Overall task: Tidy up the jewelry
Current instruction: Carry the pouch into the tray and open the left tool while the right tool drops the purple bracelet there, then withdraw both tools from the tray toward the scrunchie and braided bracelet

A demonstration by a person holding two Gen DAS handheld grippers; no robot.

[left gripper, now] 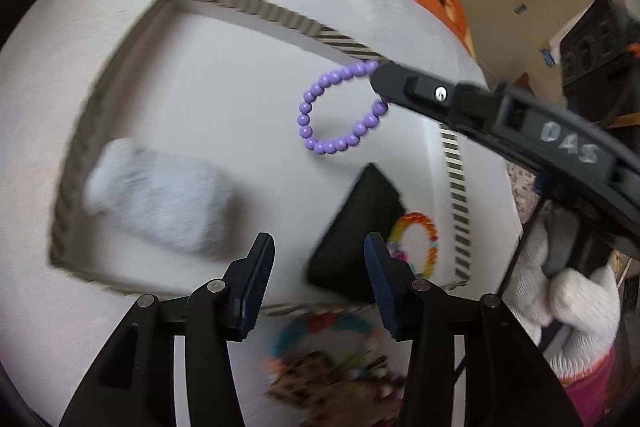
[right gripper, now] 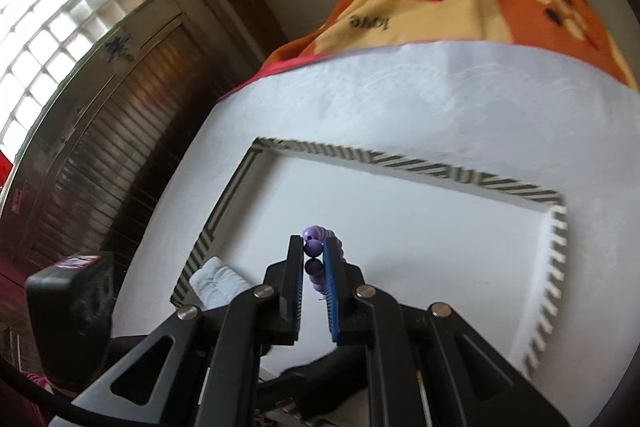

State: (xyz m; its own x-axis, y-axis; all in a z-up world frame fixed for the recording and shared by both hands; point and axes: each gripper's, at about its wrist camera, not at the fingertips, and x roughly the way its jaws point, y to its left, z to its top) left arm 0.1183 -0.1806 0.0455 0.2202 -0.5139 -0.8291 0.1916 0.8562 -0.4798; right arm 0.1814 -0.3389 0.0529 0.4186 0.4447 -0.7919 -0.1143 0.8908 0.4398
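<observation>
Our right gripper (right gripper: 313,251) pinches the purple bead bracelet (left gripper: 338,107) at its right end, hanging it above the striped-rim tray (left gripper: 454,163), well inside the far right corner. The loop's long axis runs from the fingers toward the tray's middle. Our left gripper (left gripper: 319,263) waits wide and empty, nearer the black box (left gripper: 356,223) and rainbow bracelet (left gripper: 420,243).

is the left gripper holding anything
No, the left gripper is open with nothing between its fingers; the purple bracelet hangs from the right gripper.
</observation>
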